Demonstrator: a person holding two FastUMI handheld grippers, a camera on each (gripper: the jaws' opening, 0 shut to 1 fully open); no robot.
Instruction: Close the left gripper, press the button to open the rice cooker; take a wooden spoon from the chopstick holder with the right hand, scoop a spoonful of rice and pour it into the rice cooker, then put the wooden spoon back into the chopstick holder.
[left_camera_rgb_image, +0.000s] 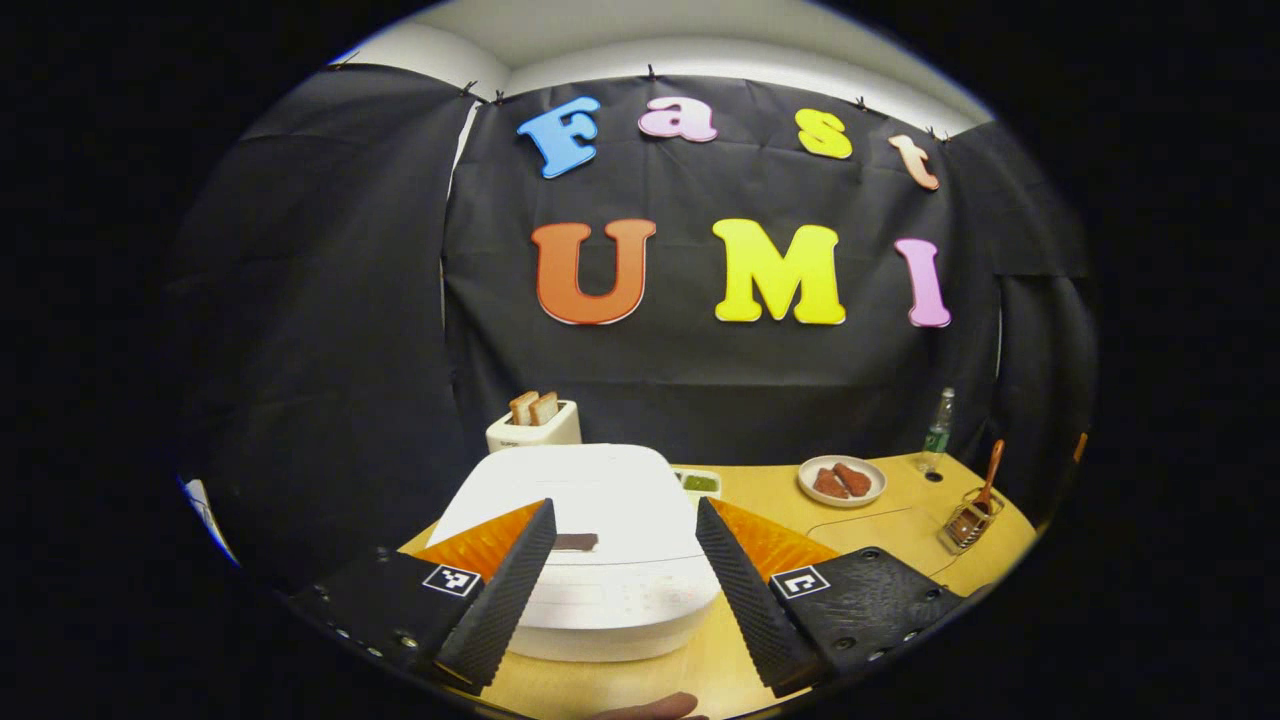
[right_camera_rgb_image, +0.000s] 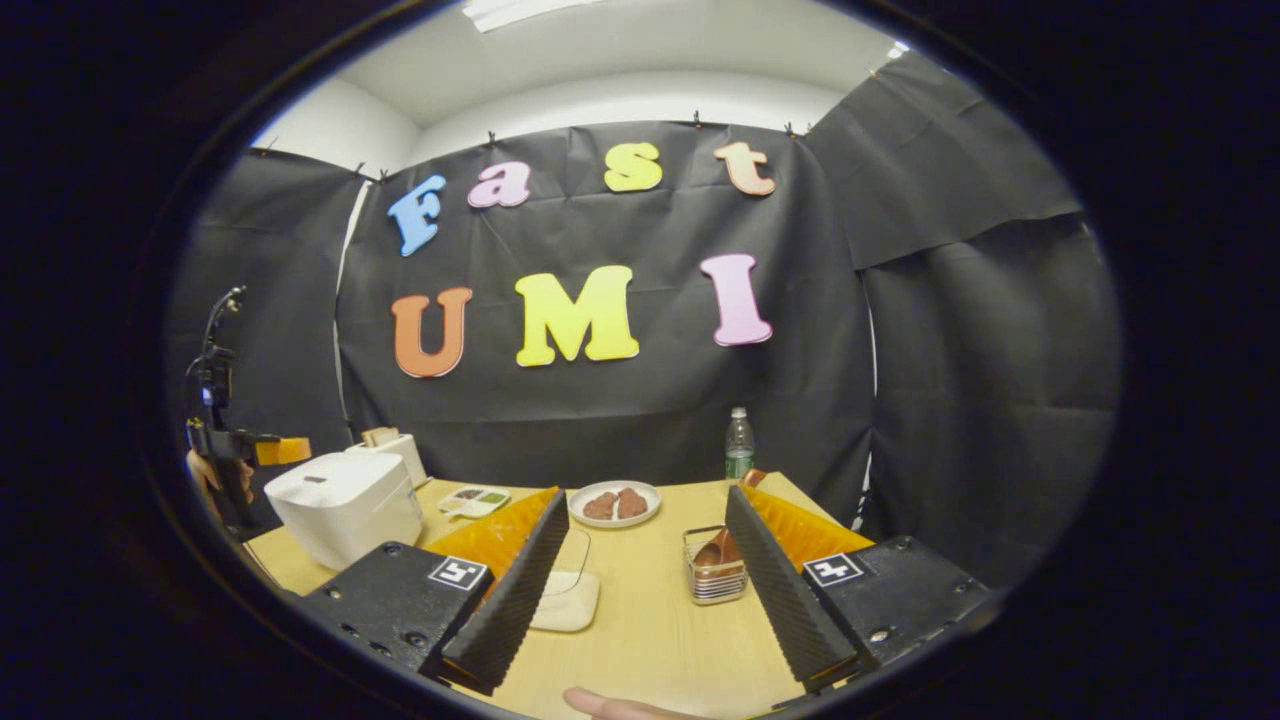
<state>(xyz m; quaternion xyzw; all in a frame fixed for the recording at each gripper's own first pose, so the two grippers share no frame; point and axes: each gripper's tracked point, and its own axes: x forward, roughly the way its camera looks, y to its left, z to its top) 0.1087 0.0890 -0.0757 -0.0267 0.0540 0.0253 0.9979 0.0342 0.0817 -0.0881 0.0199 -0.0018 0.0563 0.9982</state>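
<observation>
Status: no step of the task reads as done. The cooker (left_camera_rgb_image: 590, 545) sits on the table (left_camera_rgb_image: 880, 530) with its lid down, and the dark button (left_camera_rgb_image: 575, 542) on its front edge appears unpressed. The left gripper (left_camera_rgb_image: 625, 575) hangs just in front of the cooker with its jaws spread wide, the cooker framed between them; the first step (closing those jaws) is not yet done. The right gripper (right_camera_rgb_image: 640, 590) is likewise spread wide and holds nothing. It points at the table, with the holder (right_camera_rgb_image: 716, 572) just inside its right finger.

The spoon (left_camera_rgb_image: 990, 470) stands in the holder (left_camera_rgb_image: 970, 520), bowl down and handle up and tilted. In the right gripper view the bowl of the spoon (right_camera_rgb_image: 712, 553) shows through the wire. The flat dish (right_camera_rgb_image: 565, 600) near the right gripper's left finger may hold the rice; its contents cannot be made out.

Remaining, by this reading: close the left jaws, press the button, take the spoon, scoop, pour, return the spoon.

Count:
- Cooker: one.
- Spoon: one.
- Holder: one.
- Toaster (left_camera_rgb_image: 533, 425): one, with two slices in it.
- Plate (right_camera_rgb_image: 613, 502): one, with two brown pieces on it.
- Bottle (right_camera_rgb_image: 739, 444): one.
- Small tray (right_camera_rgb_image: 474, 498): one.
- Grippers: two.
</observation>
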